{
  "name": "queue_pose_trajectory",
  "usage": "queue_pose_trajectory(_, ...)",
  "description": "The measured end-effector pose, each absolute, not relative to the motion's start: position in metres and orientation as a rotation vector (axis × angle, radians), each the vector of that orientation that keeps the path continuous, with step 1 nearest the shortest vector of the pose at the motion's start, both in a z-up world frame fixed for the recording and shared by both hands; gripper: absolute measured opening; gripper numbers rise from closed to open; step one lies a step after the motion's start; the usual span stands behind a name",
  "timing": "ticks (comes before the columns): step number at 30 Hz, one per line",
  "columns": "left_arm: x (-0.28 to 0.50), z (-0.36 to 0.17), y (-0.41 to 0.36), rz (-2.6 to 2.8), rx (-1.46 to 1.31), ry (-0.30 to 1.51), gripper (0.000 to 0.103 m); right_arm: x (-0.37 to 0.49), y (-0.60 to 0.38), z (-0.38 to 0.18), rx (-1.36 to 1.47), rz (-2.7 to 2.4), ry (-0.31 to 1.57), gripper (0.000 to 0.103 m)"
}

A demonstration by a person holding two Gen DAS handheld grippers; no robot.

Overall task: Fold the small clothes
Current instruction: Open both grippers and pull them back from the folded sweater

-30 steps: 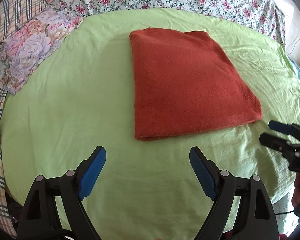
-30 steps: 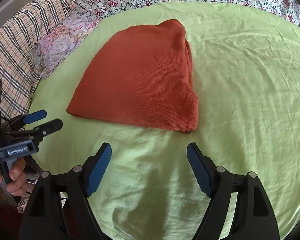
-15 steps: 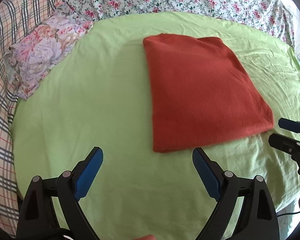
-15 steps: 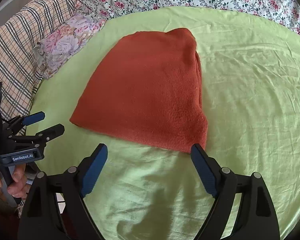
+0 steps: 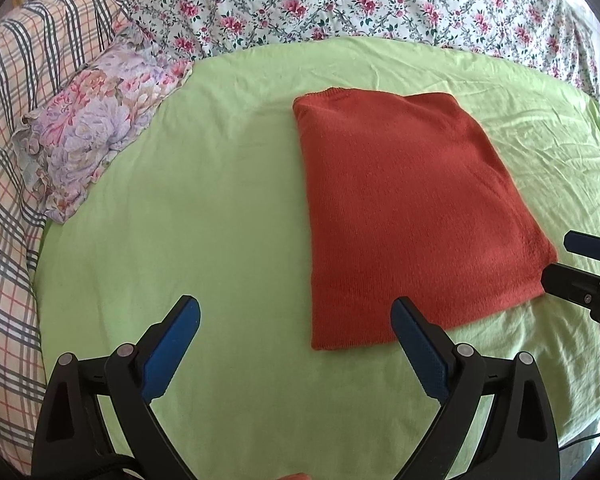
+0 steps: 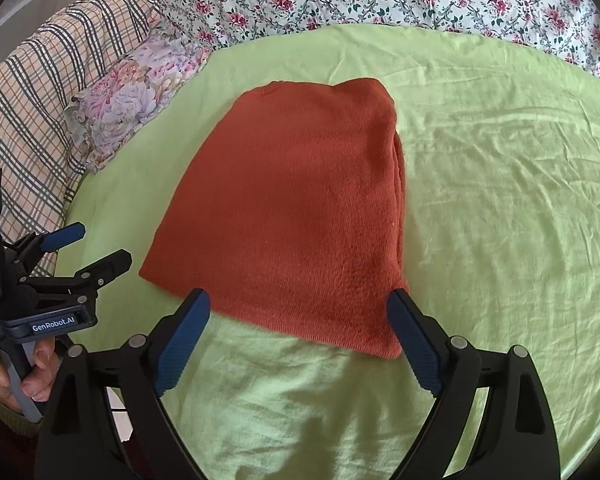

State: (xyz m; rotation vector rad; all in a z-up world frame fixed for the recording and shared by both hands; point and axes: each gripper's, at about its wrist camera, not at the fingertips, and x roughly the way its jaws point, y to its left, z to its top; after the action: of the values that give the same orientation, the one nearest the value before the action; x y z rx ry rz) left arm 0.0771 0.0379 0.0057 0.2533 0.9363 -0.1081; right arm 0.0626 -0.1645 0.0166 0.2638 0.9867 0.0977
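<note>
Lying folded flat on the green sheet (image 5: 220, 208) of the bed, the rust-red knit garment (image 5: 412, 216) ran its long axis away from the cameras toward the floral bedding (image 5: 380, 4) (thick layered edge on its right side). Both grippers hovered near its front edge, left gripper (image 5: 296, 334) and right gripper (image 6: 298, 328), fingers spread wide, grasping nothing. A floral pillow (image 5: 96, 124) and plaid cover (image 5: 16, 80) lay left.

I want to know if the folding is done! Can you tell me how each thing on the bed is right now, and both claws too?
Rust-red knitted garment: folded into a flat rectangle, lying on the sheet, not held.
Green sheet: spread over the bed, lightly wrinkled.
Floral pillow: lying at the sheet's far left edge.
Left claw: open, empty, near the garment's front edge.
Right claw: open, empty, at the garment's front edge.
</note>
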Motion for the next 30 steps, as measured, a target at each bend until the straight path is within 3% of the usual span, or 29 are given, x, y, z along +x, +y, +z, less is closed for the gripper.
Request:
queue_pose_trajectory(24, 0.104, 0.002, 0.03, -0.099, 0.22, 0.93, 0.097, 0.094, -0.177, 0.007, 0.303, 0.091, 1.002, 0.093)
queue_pose_trajectory(30, 0.114, 0.0, 0.038, -0.123, 0.162, 0.951, 0.097, 0.098, -0.192, 0.009, 0.376, 0.063, 0.925, 0.093)
